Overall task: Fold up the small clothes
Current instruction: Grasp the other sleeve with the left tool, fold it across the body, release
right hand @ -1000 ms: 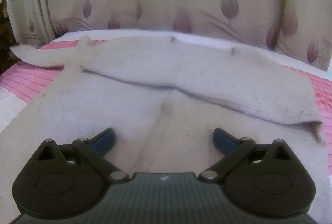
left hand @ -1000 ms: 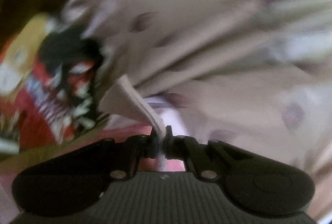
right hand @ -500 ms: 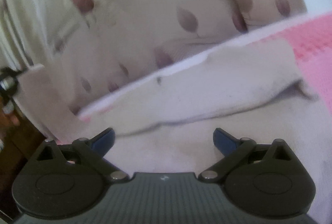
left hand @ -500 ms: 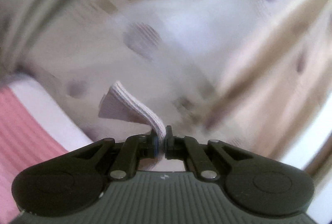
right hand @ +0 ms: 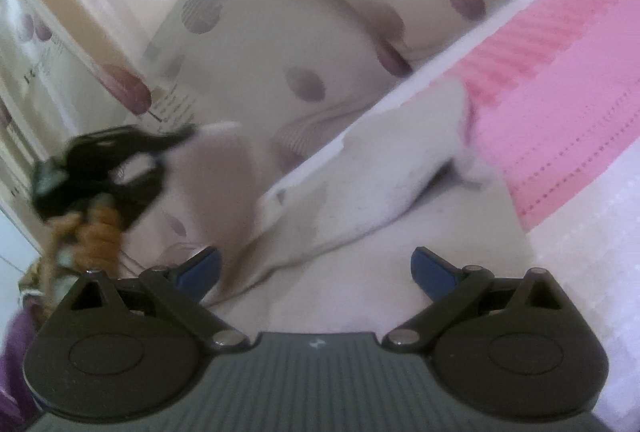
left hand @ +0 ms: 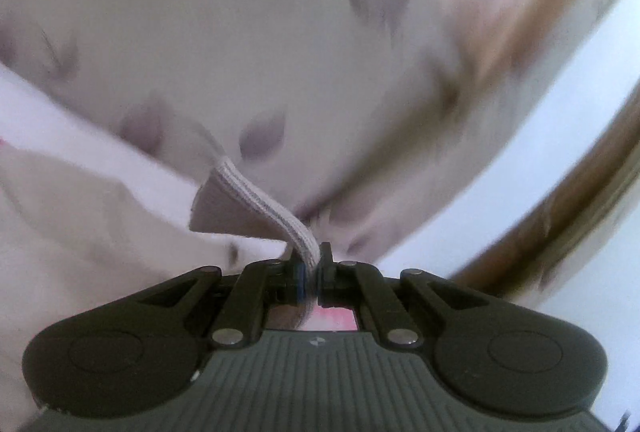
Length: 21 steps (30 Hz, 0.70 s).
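Between the left gripper (left hand: 310,268) pads sits the garment's ribbed hem (left hand: 256,199) (clamped tight), rest trailing off left, while the right gripper (right hand: 316,270) hangs wide open, empty.

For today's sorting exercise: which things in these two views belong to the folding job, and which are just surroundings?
In the job:
white garment
left gripper, shut on its ribbed hem
right gripper, open

Surroundings:
pink bedcover
leaf-patterned curtain

White garment (right hand: 400,187): soft matt knit cloth, slightly fuzzy; ribbed hem (left hand: 260,199) at 12 o'clock of left gripper (left hand: 310,272). Grippers: matt black plastic, metal rivets. Pink bedcover (right hand: 560,111), 2 o'clock: woven ribbed cloth. Curtain (right hand: 256,43): smooth printed fabric.
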Tool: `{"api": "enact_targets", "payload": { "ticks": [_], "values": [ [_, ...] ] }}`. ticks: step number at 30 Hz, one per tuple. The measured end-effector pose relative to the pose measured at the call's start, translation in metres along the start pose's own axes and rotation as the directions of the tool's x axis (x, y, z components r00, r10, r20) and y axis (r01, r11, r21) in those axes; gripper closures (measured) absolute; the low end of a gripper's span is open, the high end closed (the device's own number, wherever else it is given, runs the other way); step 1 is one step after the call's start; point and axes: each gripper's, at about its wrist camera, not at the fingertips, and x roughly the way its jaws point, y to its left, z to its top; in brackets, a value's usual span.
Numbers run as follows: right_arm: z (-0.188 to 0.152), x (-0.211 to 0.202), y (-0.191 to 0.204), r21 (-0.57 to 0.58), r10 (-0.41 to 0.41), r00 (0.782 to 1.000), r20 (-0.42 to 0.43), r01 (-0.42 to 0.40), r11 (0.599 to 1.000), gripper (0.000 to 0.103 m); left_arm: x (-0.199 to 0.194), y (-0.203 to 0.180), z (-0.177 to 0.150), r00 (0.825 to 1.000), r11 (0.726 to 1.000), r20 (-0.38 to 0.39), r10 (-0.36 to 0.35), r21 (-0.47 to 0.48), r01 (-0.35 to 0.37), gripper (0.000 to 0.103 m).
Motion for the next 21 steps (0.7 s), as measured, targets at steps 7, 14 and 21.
{"api": "enact_targets", "payload": {
  "ticks": [7, 14, 21],
  "values": [
    [-0.002, -0.003, -0.010, 0.021, 0.032, 0.999, -0.007, -0.032, 0.999, 0.001, 0.056, 0.000, -0.048, 0.989, 0.995, -0.130, -0.069, 0.056, 0.077, 0.014],
    [0.003, 0.000, -0.003, -0.005, 0.019, 1.000, -0.019, -0.019, 1.000, 0.001, -0.020, 0.032, -0.039, 0.996, 0.996, 0.042, -0.074, 0.050, 0.072, 0.001],
    [0.025, 0.056, 0.072, -0.320, -0.132, 0.991, -0.022, 0.118, 0.940, 0.001, -0.101, 0.109, -0.079, 0.969, 0.978, 0.155, 0.194, 0.044, -0.203, 0.001]
  ]
}}
